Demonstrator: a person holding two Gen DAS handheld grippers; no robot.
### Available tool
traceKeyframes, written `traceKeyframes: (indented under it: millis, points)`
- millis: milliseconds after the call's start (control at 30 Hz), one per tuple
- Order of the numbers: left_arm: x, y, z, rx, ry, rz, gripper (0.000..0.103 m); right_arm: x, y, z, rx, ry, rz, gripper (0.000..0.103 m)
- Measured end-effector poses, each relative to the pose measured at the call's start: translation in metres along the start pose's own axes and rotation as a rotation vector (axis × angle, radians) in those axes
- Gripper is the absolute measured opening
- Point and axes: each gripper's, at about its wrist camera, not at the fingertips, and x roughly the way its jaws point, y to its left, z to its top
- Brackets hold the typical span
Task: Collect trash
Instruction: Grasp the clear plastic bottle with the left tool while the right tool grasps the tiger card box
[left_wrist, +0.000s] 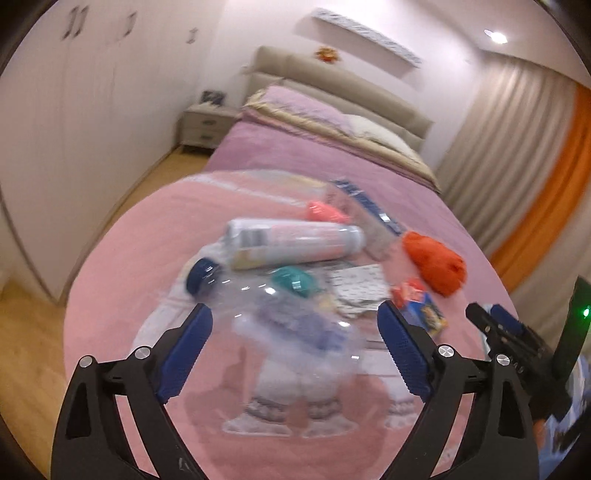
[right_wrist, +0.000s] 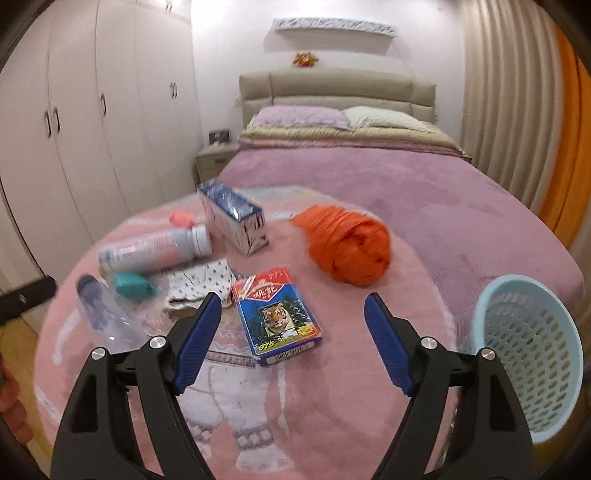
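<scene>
On tiger box, "975"

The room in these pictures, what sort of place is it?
A bedroom, almost certainly: a made bed with pillows against a padded headboard, a tall wardrobe, and a nightstand beside the bed.

Pink blanket with a white figure; orange bundle; blue box printed with a tiger; pale blue perforated basket at three o'clock.

Clear glossy plastic bottle, fuzzy matt pink blanket, perforated plastic basket, glossy cardboard tiger box.
</scene>
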Motion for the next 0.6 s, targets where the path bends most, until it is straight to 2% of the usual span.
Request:
traceKeyframes:
  millis: [200,267,433,600]
  points:
    - [0.027,0.016,-0.004,-0.1,0.089,0.047,0.088,0.045,-0.001,0.003,0.014,0.115,0.039,0.076]
    - [0.036,0.016,-0.003,-0.127,0.104,0.056,0.088,0.055,0.0,0.001,0.005,0.136,0.028,0.076]
    - [0.054,0.014,0.002,-0.185,0.115,0.188,0.088,0.071,0.003,-0.005,-0.009,0.186,0.02,0.076]
    - [0.073,0.009,0.005,-0.18,0.147,0.243,0.088,0.078,0.009,-0.007,-0.042,0.207,0.011,0.076]
